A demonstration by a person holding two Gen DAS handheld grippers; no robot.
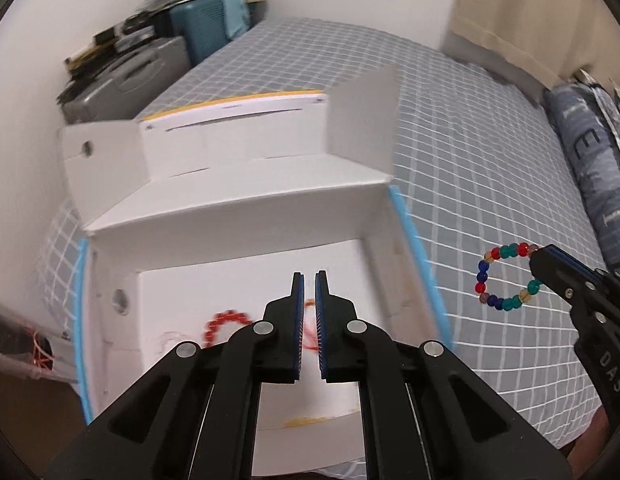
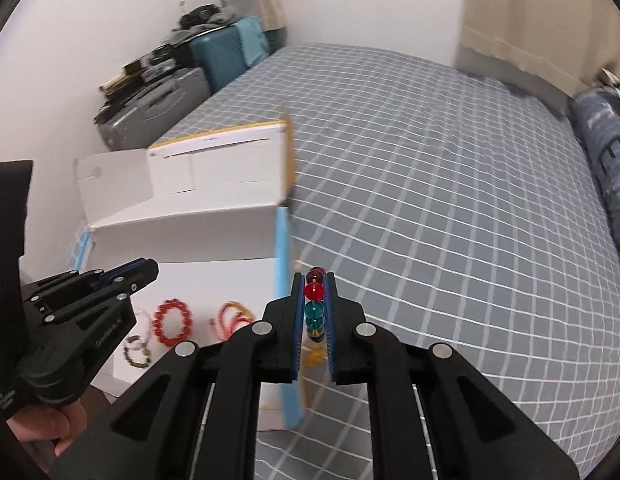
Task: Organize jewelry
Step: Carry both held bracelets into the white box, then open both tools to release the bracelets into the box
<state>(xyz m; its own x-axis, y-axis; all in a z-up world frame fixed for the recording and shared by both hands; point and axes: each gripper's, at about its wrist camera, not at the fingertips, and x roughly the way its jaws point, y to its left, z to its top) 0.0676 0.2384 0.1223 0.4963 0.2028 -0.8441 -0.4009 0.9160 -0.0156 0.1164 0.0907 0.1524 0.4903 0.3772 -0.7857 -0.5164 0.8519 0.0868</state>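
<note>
An open white box (image 1: 237,216) with light-blue edges stands on the bed; it also shows in the right wrist view (image 2: 181,236). Inside lie a red bead bracelet (image 2: 172,322), a pink and yellow bracelet (image 2: 233,318) and a dark beaded one (image 2: 137,354). My left gripper (image 1: 309,280) hovers over the box, jaws nearly together with nothing between them; it also shows in the right wrist view (image 2: 143,274). My right gripper (image 2: 314,276) is shut on a multicoloured bead bracelet (image 2: 314,300) and holds it above the bedspread, right of the box. That bracelet (image 1: 504,276) hangs as a loop from the right gripper (image 1: 544,258).
The box lid flaps (image 1: 362,120) stand up at the back. The grey checked bedspread (image 2: 450,200) stretches to the right. Suitcases and clutter (image 2: 161,100) stand at the far left by the wall. A blue pillow (image 2: 602,160) lies at the right edge.
</note>
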